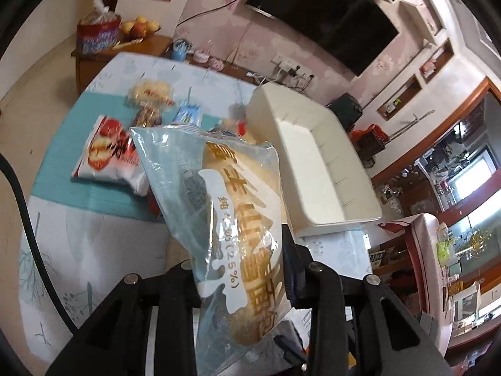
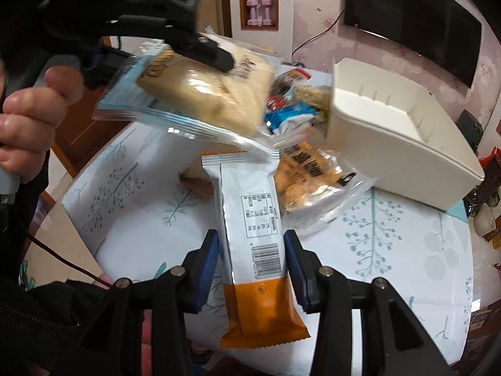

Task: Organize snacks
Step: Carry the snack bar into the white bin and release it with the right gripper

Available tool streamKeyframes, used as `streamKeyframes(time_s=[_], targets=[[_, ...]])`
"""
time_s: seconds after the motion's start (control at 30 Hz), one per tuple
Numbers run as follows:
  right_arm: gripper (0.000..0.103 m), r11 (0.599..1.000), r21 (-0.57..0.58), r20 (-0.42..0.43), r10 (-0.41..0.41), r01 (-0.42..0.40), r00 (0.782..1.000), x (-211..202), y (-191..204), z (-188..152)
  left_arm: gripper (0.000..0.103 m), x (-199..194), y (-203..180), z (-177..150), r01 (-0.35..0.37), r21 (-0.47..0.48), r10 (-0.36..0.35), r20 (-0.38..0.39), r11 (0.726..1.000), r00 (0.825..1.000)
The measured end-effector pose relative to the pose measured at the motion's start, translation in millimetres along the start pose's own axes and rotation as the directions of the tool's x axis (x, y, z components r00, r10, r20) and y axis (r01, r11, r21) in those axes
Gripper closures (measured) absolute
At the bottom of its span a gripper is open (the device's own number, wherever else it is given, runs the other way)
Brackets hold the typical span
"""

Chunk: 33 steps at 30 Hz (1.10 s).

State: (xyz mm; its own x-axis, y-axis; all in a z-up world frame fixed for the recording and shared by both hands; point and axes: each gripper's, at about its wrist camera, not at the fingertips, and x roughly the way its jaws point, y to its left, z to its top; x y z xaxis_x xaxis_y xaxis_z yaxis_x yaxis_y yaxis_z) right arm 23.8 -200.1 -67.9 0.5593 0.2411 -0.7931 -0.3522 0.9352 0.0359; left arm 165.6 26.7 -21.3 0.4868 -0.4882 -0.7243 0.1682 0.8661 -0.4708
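Note:
My left gripper (image 1: 238, 250) is shut on a clear bread packet (image 1: 231, 219) and holds it above the table; both show in the right wrist view, the packet (image 2: 200, 94) clamped by the left gripper (image 2: 219, 56). My right gripper (image 2: 250, 250) is shut on a white and orange snack bar (image 2: 253, 238), held off the table. A white plastic bin (image 1: 313, 156) stands empty to the right, also in the right wrist view (image 2: 391, 131). Several snack packets lie on the table: a red and white bag (image 1: 106, 153), a fried-snack packet (image 2: 310, 178), a blue packet (image 2: 291, 116).
The round table has a leaf-print cloth (image 2: 391, 250) and a teal mat (image 1: 78, 194). A wooden sideboard (image 1: 94, 59) behind holds fruit and a bag. A TV (image 1: 328, 12) hangs on the wall. A black cable (image 1: 25, 219) runs at the left.

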Motion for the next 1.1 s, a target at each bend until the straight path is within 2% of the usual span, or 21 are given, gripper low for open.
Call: streamKeyframes(time_s=[0.37, 0.67, 0.77, 0.83, 0.9, 1.1], targets=[[0.061, 0.996, 0.029, 0.123, -0.083, 0.08, 0.989, -25, -37, 33, 0.072, -23, -43, 23, -0.014, 0.083, 0.005, 0.103, 0.996, 0.995], [0.061, 0.983, 0.124, 0.19, -0.157, 0.135, 0.969, -33, -79, 56, 0.074, -10, -83, 41, -0.034, 0.131, 0.012, 0.164, 0.991, 0.986], [0.063, 0.977, 0.155, 0.212, -0.18, 0.149, 0.961, -35, -96, 64, 0.077, -1, -98, 45, -0.029, 0.151, 0.003, 0.17, 0.988, 0.985], [0.064, 0.973, 0.169, 0.22, -0.193, 0.157, 0.956, -34, -106, 69, 0.08, 10, -105, 49, -0.047, 0.152, 0.021, 0.168, 0.987, 0.985], [0.065, 0.971, 0.167, 0.217, -0.205, 0.171, 0.954, -29, -116, 75, 0.086, 18, -109, 52, -0.031, 0.156, 0.005, 0.168, 0.987, 0.986], [0.065, 0.96, 0.266, 0.259, -0.16, 0.089, 0.952, -32, -151, 94, 0.09, 30, -124, 63, -0.018, 0.195, -0.016, 0.173, 0.981, 0.985]])
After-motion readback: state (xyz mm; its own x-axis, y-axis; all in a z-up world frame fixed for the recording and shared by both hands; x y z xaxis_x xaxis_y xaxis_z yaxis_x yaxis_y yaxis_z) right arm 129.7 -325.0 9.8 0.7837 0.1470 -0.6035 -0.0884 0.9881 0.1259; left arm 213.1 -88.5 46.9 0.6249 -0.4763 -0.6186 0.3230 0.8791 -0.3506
